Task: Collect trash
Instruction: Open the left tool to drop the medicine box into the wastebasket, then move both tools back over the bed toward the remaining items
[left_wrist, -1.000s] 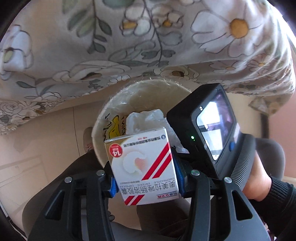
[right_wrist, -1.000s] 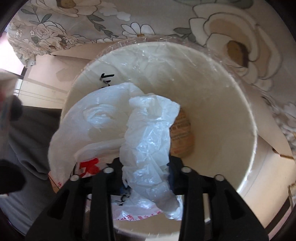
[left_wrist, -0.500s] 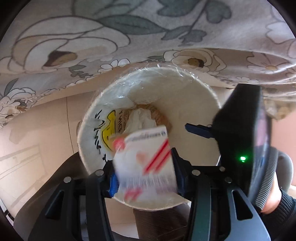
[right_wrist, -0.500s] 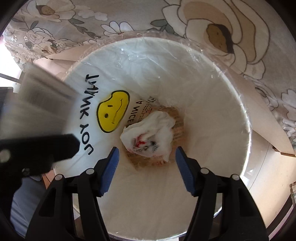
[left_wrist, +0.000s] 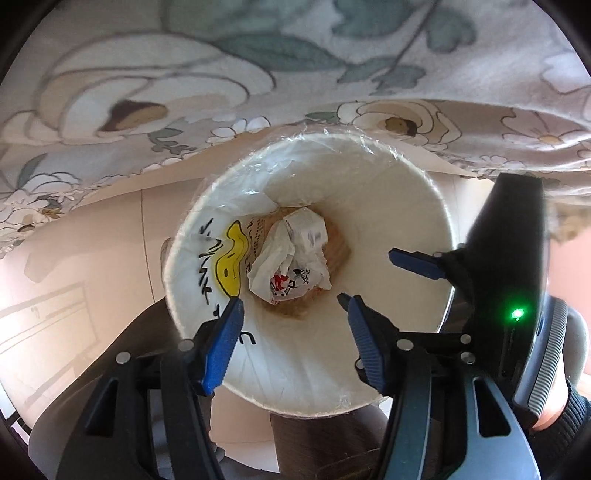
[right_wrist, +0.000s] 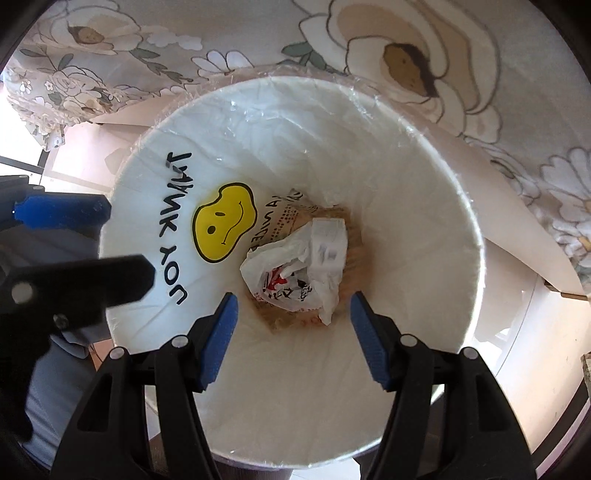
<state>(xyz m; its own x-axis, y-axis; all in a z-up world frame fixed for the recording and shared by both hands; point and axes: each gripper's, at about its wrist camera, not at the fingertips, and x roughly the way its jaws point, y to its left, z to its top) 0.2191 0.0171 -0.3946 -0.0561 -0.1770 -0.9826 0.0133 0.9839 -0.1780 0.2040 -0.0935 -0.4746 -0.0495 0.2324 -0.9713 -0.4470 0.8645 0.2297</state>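
Note:
A white bin (left_wrist: 388, 206) with a clear liner and a yellow smiley on its inner wall stands on the floor below both grippers. At its bottom lie a crumpled white plastic bag (left_wrist: 284, 269) and a small white medicine box (left_wrist: 308, 230) on top of it. My left gripper (left_wrist: 290, 301) hangs over the bin mouth. Its jaws are opening, with nothing between them. In the right wrist view the bin (right_wrist: 388, 184), the bag (right_wrist: 284, 280) and the box (right_wrist: 328, 240) show too. My right gripper (right_wrist: 293, 298) is open and empty above them.
A floral cloth (left_wrist: 258, 74) hangs over the far side of the bin. Pale floor tiles (left_wrist: 74, 258) lie to the left. The two grippers are close side by side, and a blue pad of the left one (right_wrist: 59, 212) shows at the left edge. A hand in a dark sleeve (left_wrist: 561, 406) holds the right gripper.
The medicine box left my left gripper and fell into the bin. The plastic bag dropped from my right gripper to the bottom. Both pairs of jaws opened and the left gripper sank.

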